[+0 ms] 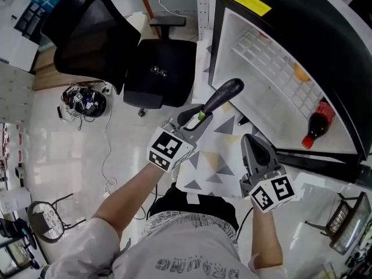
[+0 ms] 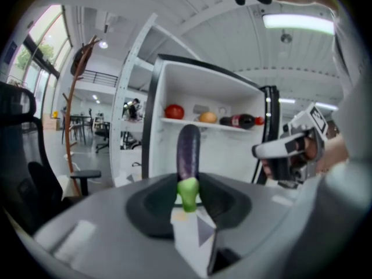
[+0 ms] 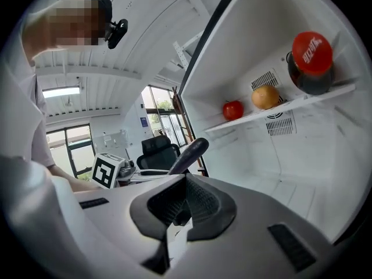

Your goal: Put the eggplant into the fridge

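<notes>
Clamped by its green stem in the jaws of my left gripper (image 2: 187,197), the eggplant (image 2: 188,147) stood straight out along them. Its dark tip aimed at the open fridge (image 2: 167,156), whose bare lower compartment lay dead ahead beneath the shelf (image 2: 192,122) holding a red fruit (image 2: 174,111), an orange (image 2: 208,117) and a cola bottle (image 2: 239,121). My right gripper (image 3: 174,228) hung just beside, jaws closed on nothing — so the left alone, I judged, had to carry it in.
</notes>
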